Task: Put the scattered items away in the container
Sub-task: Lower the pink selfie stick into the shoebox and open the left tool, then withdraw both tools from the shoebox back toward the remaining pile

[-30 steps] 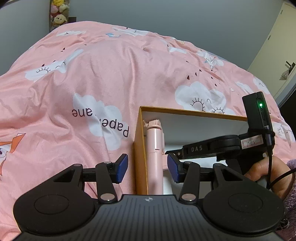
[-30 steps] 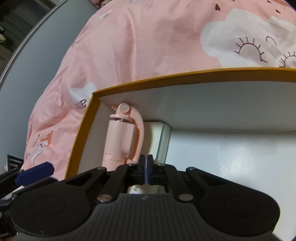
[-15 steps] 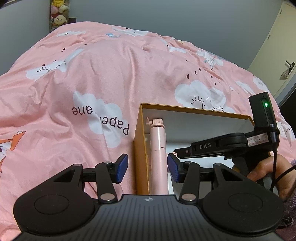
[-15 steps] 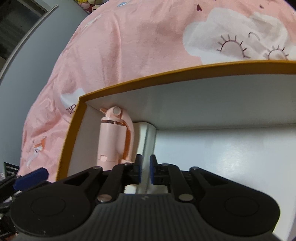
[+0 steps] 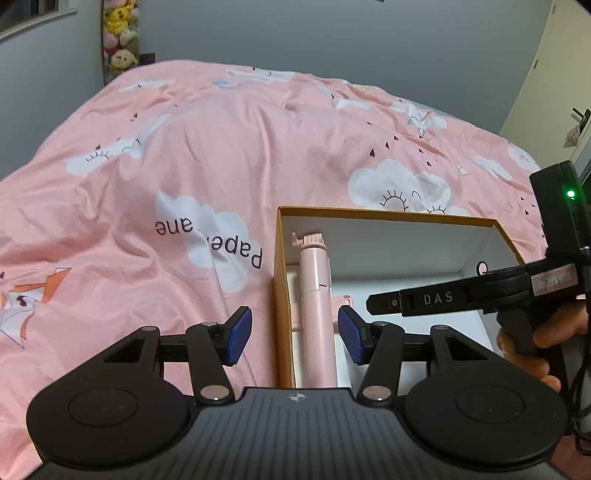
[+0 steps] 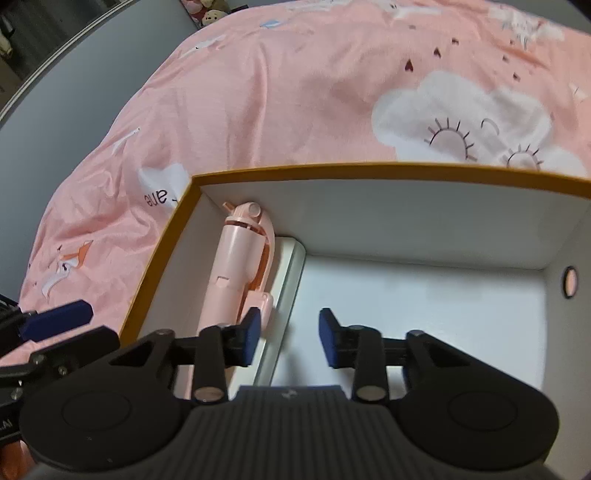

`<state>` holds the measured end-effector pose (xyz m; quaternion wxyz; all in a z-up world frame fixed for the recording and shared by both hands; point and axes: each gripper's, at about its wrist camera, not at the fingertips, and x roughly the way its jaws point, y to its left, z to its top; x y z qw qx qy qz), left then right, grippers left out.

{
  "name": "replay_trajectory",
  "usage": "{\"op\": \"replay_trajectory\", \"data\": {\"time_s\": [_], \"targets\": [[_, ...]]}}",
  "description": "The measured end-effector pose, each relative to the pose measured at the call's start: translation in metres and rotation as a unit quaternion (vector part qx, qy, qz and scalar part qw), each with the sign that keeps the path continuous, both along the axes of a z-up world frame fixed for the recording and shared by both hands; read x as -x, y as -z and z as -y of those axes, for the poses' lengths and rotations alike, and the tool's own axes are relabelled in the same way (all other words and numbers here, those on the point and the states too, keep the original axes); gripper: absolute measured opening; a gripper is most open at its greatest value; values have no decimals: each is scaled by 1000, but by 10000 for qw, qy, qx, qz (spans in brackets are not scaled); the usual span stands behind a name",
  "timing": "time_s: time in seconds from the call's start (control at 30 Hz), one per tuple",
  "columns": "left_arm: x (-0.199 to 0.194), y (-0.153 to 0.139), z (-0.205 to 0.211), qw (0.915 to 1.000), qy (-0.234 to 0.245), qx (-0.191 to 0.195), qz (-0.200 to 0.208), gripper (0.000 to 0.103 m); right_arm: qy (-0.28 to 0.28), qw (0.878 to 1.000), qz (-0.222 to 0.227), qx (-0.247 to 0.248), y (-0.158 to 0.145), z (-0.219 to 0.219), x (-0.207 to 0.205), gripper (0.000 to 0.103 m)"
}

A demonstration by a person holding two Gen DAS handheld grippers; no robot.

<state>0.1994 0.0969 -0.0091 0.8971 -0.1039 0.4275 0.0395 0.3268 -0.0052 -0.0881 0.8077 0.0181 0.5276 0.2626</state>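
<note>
An orange-rimmed cardboard box (image 5: pixel 384 215) with a white inside sits on the pink bed; it also shows in the right wrist view (image 6: pixel 369 170). A pink selfie stick (image 5: pixel 317 295) lies inside along the left wall, also seen in the right wrist view (image 6: pixel 236 273). A white flat item (image 6: pixel 284 295) lies beside it. My left gripper (image 5: pixel 294 334) is open, straddling the box's left wall and the stick without gripping. My right gripper (image 6: pixel 289 338) is open and empty above the box floor; it shows in the left wrist view (image 5: pixel 373 306).
The pink bedspread (image 5: pixel 221 155) with cloud prints surrounds the box. Stuffed toys (image 5: pixel 120 33) hang at the far wall. A round hole (image 6: pixel 570 281) is in the box's right wall. A cream door (image 5: pixel 554 74) is at right.
My right gripper has opened from shut and pulled back and up from the selfie stick. The stick now lies released in the box. The left gripper has lifted slightly.
</note>
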Motion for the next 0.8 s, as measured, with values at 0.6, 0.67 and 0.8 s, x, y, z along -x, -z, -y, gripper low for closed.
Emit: {"op": "replay_trajectory", "data": {"time_s": [0.6, 0.67, 0.8], "targets": [[58, -26, 19, 9998, -47, -130, 107, 64, -261, 9909, 1281, 316, -60, 14, 96, 57], [67, -28, 22, 9998, -42, -150, 141, 64, -227, 9902, 1346, 285, -64, 18, 107, 58], [84, -29, 27, 9996, -67, -186, 186, 66, -197, 9846, 1706, 334, -72, 24, 135, 63]]}}
